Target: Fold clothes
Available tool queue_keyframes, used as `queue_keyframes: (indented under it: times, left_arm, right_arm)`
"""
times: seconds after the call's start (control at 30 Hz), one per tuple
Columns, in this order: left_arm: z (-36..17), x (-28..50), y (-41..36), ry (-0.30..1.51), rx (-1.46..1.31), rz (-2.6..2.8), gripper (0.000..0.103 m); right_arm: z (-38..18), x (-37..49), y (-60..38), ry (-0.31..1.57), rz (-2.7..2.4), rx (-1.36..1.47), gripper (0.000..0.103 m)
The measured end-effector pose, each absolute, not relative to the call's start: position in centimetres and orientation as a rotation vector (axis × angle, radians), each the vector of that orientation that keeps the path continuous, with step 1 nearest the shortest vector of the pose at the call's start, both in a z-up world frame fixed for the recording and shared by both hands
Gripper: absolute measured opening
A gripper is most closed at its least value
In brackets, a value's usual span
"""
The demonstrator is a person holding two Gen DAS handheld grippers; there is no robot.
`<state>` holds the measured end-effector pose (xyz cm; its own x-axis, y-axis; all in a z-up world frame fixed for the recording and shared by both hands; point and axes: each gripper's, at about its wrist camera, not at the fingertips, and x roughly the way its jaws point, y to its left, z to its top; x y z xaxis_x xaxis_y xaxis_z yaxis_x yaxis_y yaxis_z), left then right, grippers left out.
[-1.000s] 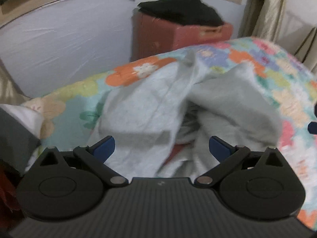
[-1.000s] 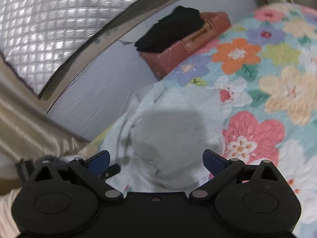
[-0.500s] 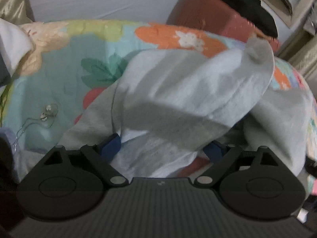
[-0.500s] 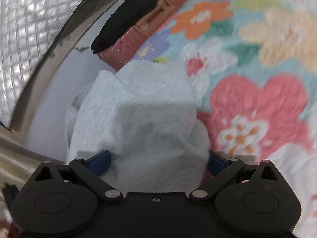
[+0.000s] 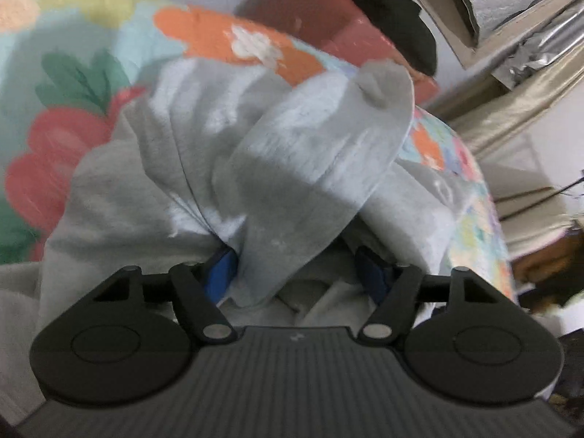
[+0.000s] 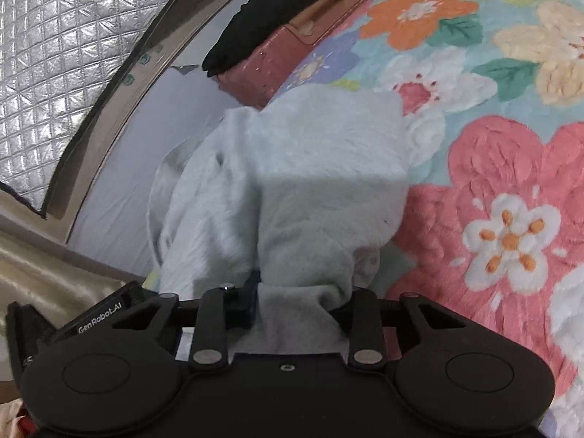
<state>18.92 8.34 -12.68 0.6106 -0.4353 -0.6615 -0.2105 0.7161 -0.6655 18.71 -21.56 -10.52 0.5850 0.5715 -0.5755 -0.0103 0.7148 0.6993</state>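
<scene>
A pale grey fleece garment (image 5: 284, 168) lies crumpled on a floral bedspread (image 5: 73, 84). My left gripper (image 5: 295, 273) has its blue-padded fingers (image 5: 222, 270) closing around a fold of the garment that stands up between them. In the right wrist view the same garment (image 6: 310, 182) is bunched on the bedspread (image 6: 511, 189), and my right gripper (image 6: 295, 303) is shut on a gathered fold of it, the cloth pinched tight between the fingers.
A reddish-brown suitcase (image 6: 306, 36) with black clothing (image 6: 262, 29) on top stands at the bed's far edge by the pale wall; it also shows in the left wrist view (image 5: 328, 25). A quilted silver panel (image 6: 65, 36) and beige curtains (image 5: 518, 106) are behind.
Both grippers moved in onto the garment and their fingers closed from wide open; the right one now pinches a fold, the left has narrowed around another fold.
</scene>
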Motion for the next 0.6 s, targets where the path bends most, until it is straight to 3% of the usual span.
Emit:
queue_keyframes:
  times: [0.27, 0.43, 0.6]
  left_arm:
    - [-12.1, 15.9, 8.1, 0.955, -0.970, -0.306, 0.059]
    - [-11.9, 13.0, 4.2, 0.978, -1.013, -0.234, 0.059]
    - [-9.3, 10.5, 1.0, 1.036, -1.019, -0.417, 0.056]
  right_arm:
    - [-8.7, 15.8, -23.6, 0.947, 0.423, 0.817, 0.032]
    - [-5.0, 13.2, -22.0, 0.991, 0.330, 0.481, 0.029]
    - [-3.9, 8.8, -26.3, 1.106, 0.265, 0.665, 0.029]
